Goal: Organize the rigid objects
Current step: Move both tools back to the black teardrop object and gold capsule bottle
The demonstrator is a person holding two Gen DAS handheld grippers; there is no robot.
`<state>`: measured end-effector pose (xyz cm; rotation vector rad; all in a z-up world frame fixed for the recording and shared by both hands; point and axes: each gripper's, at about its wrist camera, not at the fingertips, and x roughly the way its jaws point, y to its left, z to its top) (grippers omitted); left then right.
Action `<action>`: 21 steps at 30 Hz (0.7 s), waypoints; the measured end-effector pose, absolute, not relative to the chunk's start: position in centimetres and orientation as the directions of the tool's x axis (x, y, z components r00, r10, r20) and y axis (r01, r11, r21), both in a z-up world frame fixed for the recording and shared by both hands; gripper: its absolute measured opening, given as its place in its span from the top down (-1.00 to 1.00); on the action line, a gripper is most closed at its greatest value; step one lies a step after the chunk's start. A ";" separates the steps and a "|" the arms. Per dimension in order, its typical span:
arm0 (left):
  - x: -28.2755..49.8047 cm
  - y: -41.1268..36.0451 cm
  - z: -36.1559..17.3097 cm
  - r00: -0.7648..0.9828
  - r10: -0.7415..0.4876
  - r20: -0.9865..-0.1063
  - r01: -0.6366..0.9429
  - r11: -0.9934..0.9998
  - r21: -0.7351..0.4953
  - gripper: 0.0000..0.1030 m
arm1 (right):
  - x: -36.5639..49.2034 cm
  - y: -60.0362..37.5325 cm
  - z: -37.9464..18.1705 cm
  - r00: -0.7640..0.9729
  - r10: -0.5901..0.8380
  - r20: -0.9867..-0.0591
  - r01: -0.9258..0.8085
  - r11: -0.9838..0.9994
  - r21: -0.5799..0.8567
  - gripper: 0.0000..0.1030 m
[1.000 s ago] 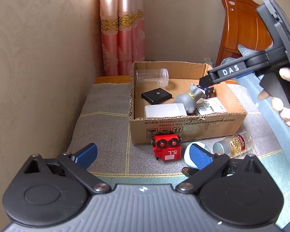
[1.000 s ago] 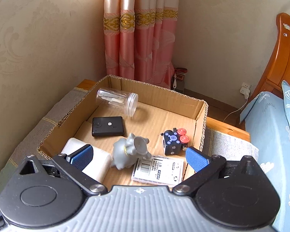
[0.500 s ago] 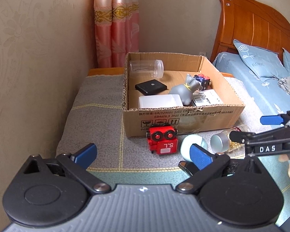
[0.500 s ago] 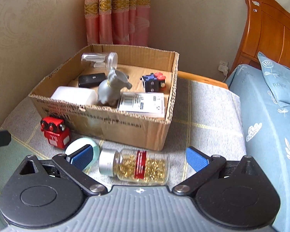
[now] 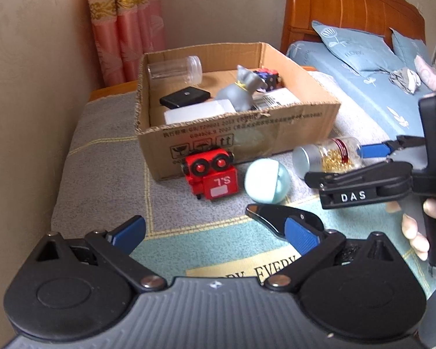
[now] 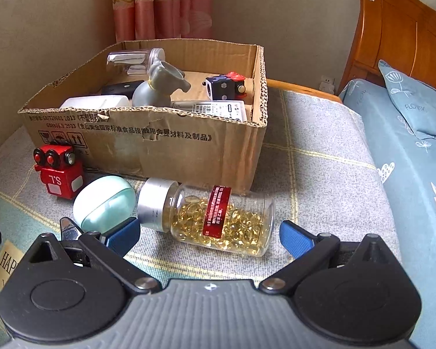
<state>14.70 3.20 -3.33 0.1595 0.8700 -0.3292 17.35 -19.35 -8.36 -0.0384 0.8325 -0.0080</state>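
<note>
Apparently, right hand-held gripper (image 6: 209, 237) straddles capsule bottle (image 6: 218, 218), wide-open.

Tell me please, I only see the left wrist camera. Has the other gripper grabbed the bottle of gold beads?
Observer: Not yet. In the right wrist view the right gripper is open, and the capsule bottle lies on its side between the jaws, untouched.
Operator: Is its bottom bumping the blue pad?
Observer: No. A strip of blanket shows between the glass bottom and the right finger.
</note>
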 end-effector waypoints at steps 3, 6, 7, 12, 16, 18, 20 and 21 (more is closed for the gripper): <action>14.5 2.0 -4.4 0.583 -0.219 -0.783 0.395 0.918 0.037 -0.97 | 17.6 -19.9 -8.9 0.665 -0.064 -0.744 0.020 0.997 -0.068 -1.00; 14.3 0.8 -5.4 0.558 -0.239 -0.794 0.449 0.892 0.047 -0.97 | 17.8 -21.5 -9.5 0.644 -0.079 -0.761 0.052 0.997 -0.059 -1.00; 14.3 0.5 -5.8 0.545 -0.248 -0.801 0.467 0.883 0.045 -0.97 | 17.7 -22.1 -9.6 0.637 -0.059 -0.768 0.052 0.998 -0.033 -1.00; 14.5 -1.1 -7.8 0.466 -0.276 -0.841 0.538 0.843 0.021 -0.97 | 17.7 -23.3 -9.5 0.624 -0.019 -0.781 0.005 1.000 -0.021 -1.00; 14.5 -1.5 -8.7 0.458 -0.305 -0.835 0.553 0.833 -0.001 -0.99 | 17.6 -23.4 -9.6 0.627 -0.011 -0.779 -0.007 1.000 -0.020 -1.00; 14.7 -1.5 -8.9 0.471 -0.318 -0.823 0.557 0.830 -0.002 -0.99 | 17.6 -23.4 -9.6 0.632 -0.010 -0.775 -0.009 1.000 -0.021 -1.00; 14.8 -1.6 -9.0 0.484 -0.334 -0.809 0.567 0.824 -0.001 -0.99 | 17.6 -23.5 -9.7 0.636 -0.008 -0.772 -0.013 1.000 -0.020 -1.00; 14.9 -1.6 -9.1 0.489 -0.341 -0.803 0.570 0.822 -0.001 -0.99 | 17.6 -23.5 -9.7 0.638 -0.006 -0.770 -0.015 1.000 -0.020 -1.00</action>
